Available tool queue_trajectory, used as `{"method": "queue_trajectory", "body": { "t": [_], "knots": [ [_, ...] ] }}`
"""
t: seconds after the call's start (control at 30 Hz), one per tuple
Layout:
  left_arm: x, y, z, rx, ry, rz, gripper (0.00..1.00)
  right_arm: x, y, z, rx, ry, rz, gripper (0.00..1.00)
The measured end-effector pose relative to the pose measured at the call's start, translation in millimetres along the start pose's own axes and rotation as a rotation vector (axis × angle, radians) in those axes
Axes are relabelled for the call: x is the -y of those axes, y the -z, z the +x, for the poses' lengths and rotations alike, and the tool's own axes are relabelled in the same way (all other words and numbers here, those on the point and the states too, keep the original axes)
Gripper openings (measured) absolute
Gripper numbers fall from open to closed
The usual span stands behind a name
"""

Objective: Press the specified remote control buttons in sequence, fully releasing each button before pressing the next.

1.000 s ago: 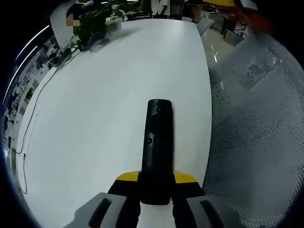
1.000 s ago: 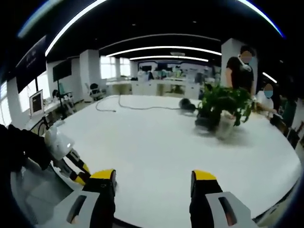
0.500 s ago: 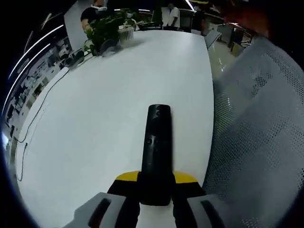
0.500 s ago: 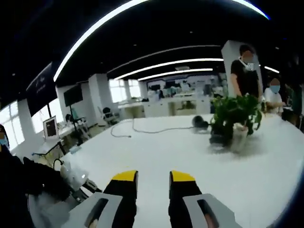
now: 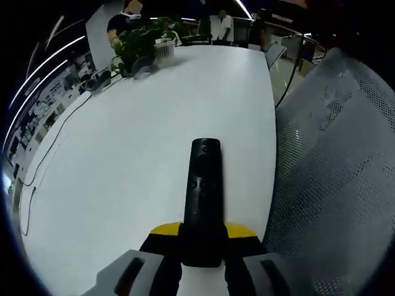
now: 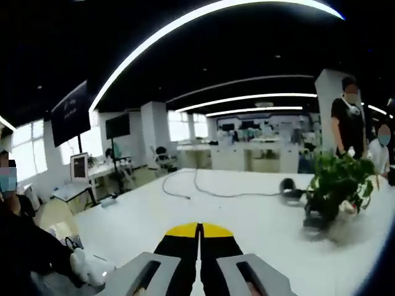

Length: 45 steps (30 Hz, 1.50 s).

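Observation:
A long black remote control [image 5: 203,191] points away from me over the white table [image 5: 123,148] in the left gripper view, buttons facing up. My left gripper [image 5: 202,233] is shut on the remote's near end, yellow-tipped jaws pressed against its two sides. In the right gripper view my right gripper [image 6: 199,233] is held up above the white table [image 6: 247,213], its two yellow-tipped jaws closed together with nothing between them.
A potted plant [image 5: 145,40] stands at the table's far end; it is the potted plant [image 6: 336,188] at the right. A cable [image 6: 203,192] and a dark round object [image 6: 289,188] lie on the table. A grey mesh chair [image 5: 336,172] is beside the table's edge. People stand behind.
My right gripper's jaws have gone from wide apart to fully closed, and its view has tilted upward. The left gripper keeps its hold on the remote; its view shifted slightly.

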<state>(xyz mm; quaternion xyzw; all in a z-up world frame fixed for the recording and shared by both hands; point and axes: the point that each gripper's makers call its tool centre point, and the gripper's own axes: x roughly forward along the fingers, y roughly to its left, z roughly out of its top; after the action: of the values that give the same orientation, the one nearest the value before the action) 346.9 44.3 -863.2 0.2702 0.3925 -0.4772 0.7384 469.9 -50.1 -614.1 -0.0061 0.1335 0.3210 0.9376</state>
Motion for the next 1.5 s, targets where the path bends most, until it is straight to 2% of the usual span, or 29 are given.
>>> {"method": "queue_trajectory", "body": {
  "t": [0.1,0.17,0.23,0.3,0.33,0.37,0.43,0.5,0.53,0.57,0.63,0.67,0.7,0.77,0.9,1.07,1.27,1.37,1.5],
  "knots": [
    [1.2,-0.9,0.5,0.003,0.008,0.004,0.24,-2.7,28.5,13.4,-0.084,-0.002,-0.009,0.0],
    [1.3,-1.2,0.7,0.002,0.01,0.008,0.24,-6.5,54.9,20.8,-0.146,-0.026,0.011,0.0],
    [1.1,-1.5,1.1,-0.005,0.01,0.004,0.24,-6.2,85.7,21.1,-0.23,-0.012,0.04,0.0],
    [1.6,-1.8,1.6,-0.007,0.01,0.003,0.24,-7.1,106.2,21.9,-0.245,-0.011,0.028,0.0],
    [1.7,-2.5,1.9,-0.002,0.01,0.003,0.24,-8.0,110.8,21.2,-0.256,-0.013,0.028,0.0],
    [2.1,-3.1,2.4,0.003,0.01,0.001,0.24,-11.2,124.0,20.9,-0.315,-0.034,0.026,0.0],
    [2.4,-4.1,3.0,0.006,0.016,-0.008,0.24,-17.8,130.9,20.2,-0.396,-0.065,0.026,0.0],
    [2.2,-4.4,3.3,0.007,0.018,-0.017,0.24,-18.8,136.8,23.4,-0.397,-0.07,0.025,0.0],
    [2.2,-4.4,3.4,0.008,0.017,-0.018,0.24,-19.9,145.1,21.8,-0.43,-0.072,0.041,0.0],
    [2.3,-4.3,3.4,0.007,0.016,-0.018,0.24,-24.1,159.1,18.7,-0.51,-0.096,0.073,0.0],
    [2.9,-4.4,3.5,0.004,0.016,-0.015,0.24,-28.6,179.7,14.6,-0.624,-0.116,0.131,0.0],
    [3.1,-4.5,3.5,0.004,0.016,-0.016,0.24,-29.2,187.0,14.9,-0.652,-0.12,0.145,0.0],
    [3.2,-4.4,3.6,0.006,0.017,-0.018,0.24,-30.1,198.8,11.4,-0.717,-0.123,0.151,0.0],
    [3.4,-4.3,3.6,0.006,0.017,-0.015,0.24,-31.8,210.1,9.8,-0.774,-0.131,0.146,0.0],
    [3.8,-4.4,3.8,0.004,0.019,-0.006,0.24,-36.5,226.7,8.6,-0.844,-0.141,0.143,0.0],
    [4.7,-4.2,3.7,0.001,0.028,-0.002,0.24,-45.0,243.3,-0.5,-0.942,-0.173,0.19,0.0],
    [6.3,-4.5,3.9,-0.004,0.037,0.016,0.24,-47.6,251.6,-5.2,-0.987,-0.181,0.218,0.0],
    [6.3,-4.6,4.0,-0.003,0.039,0.016,0.24,-44.1,254.7,-5.1,-0.992,-0.167,0.197,0.0],
    [6.6,-4.7,4.1,-0.002,0.039,0.017,0.24,-43.8,254.3,-6.5,-0.992,-0.169,0.215,0.0]
  ]
}}
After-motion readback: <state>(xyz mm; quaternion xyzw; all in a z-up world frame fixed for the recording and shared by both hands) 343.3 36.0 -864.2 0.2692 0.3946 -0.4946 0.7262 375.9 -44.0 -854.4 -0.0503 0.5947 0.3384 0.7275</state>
